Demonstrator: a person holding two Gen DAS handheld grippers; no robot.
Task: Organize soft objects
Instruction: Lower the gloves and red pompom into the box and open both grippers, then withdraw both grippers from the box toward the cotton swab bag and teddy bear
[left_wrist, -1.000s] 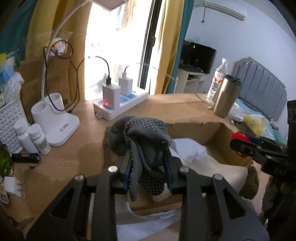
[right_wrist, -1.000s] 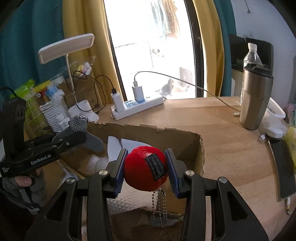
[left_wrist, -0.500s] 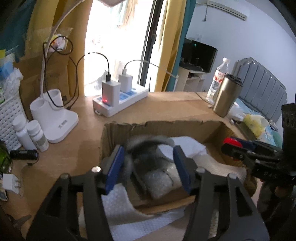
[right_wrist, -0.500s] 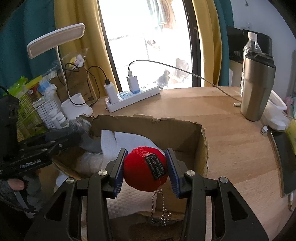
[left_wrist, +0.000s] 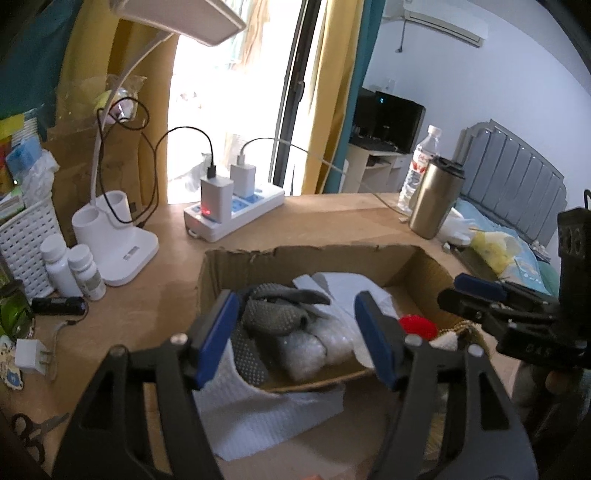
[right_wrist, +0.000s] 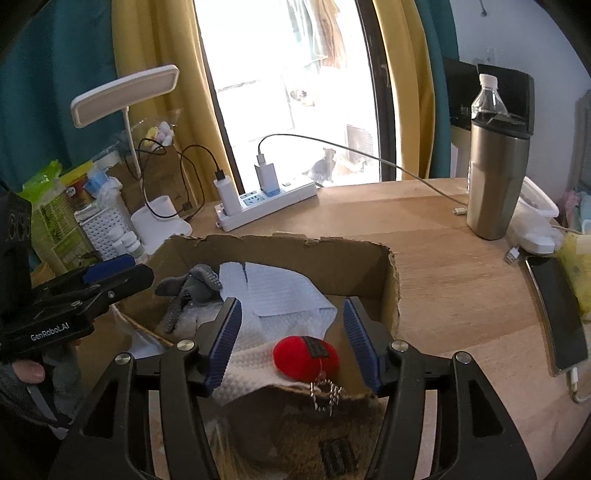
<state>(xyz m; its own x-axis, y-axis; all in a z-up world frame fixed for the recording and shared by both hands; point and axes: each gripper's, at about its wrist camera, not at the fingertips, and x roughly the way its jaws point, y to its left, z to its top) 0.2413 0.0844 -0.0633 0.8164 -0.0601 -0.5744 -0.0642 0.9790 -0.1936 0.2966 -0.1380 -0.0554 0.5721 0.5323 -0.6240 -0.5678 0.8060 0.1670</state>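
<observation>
Drop-off step: left gripper (left_wrist: 295, 332) spread wide above grey glove (left_wrist: 273, 314) in box (right_wrist: 280, 247); right gripper (right_wrist: 291, 339) parted over red plush (right_wrist: 304, 356) at 5 o'clock. Next: withdraw, seek another.

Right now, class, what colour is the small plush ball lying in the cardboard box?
Red, with a dark label; the plush ball shows best in the right wrist view.

Both grippers are black frames with silver screws; ribbed blue fingers (right_wrist: 225, 338); white "GenRobot.AI" lettering; grey sleeve.
</observation>
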